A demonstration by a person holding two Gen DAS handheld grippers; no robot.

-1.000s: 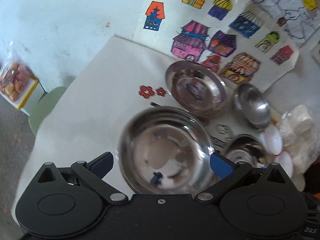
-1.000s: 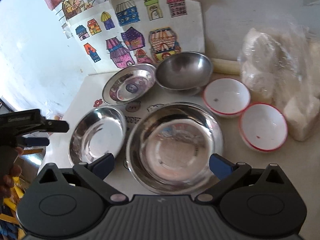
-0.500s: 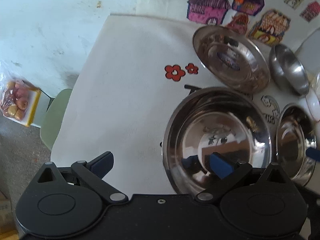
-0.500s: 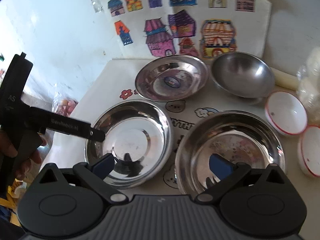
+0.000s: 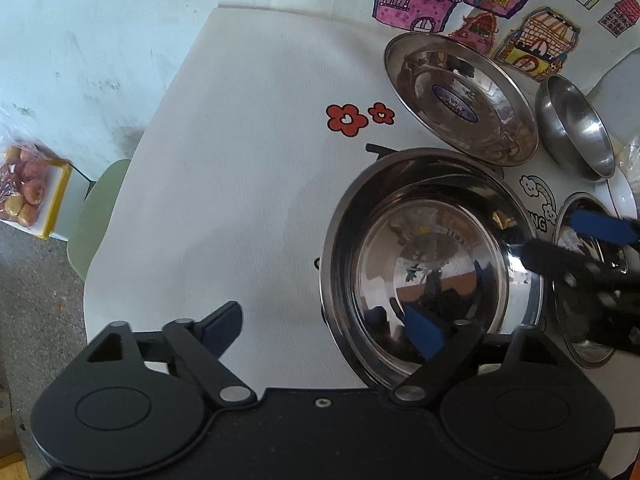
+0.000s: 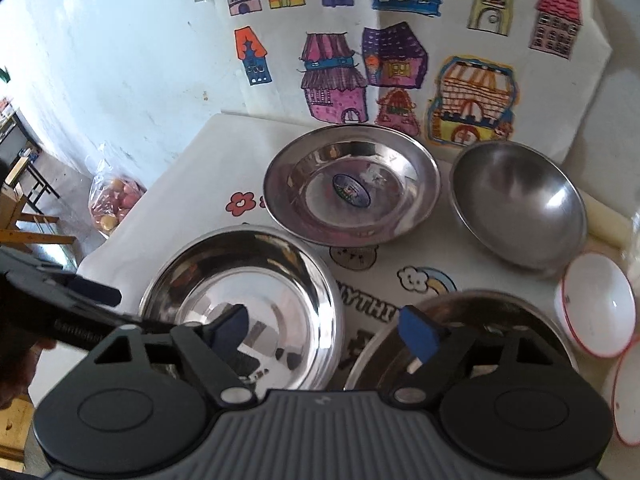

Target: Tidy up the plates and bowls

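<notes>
Two large steel deep plates lie side by side on the white tablecloth: the left plate (image 5: 432, 264) (image 6: 240, 304) and the right plate (image 5: 584, 280) (image 6: 460, 340). My left gripper (image 5: 324, 332) (image 6: 132, 312) straddles the left plate's near-left rim, one finger inside and one outside; its jaws are closing, with the pads off the steel. My right gripper (image 6: 324, 332) (image 5: 552, 236) spans the gap between both plates, jaws closing, gripping nothing. Behind them lie a stickered steel plate (image 5: 460, 96) (image 6: 352, 184) and a steel bowl (image 5: 576, 128) (image 6: 520, 204).
Two white red-rimmed bowls (image 6: 596, 308) (image 6: 628, 396) sit at the right edge, near a cream roll (image 6: 604, 224). House drawings (image 6: 400, 60) cover the wall behind. Past the table's left edge are a green seat (image 5: 96, 216) and a bag of fruit (image 5: 24, 192).
The left gripper sank and shifted left, so its right finger now sits inside the left plate. The right gripper slid left onto the gap between plates. Both pairs of jaws narrowed slightly.
</notes>
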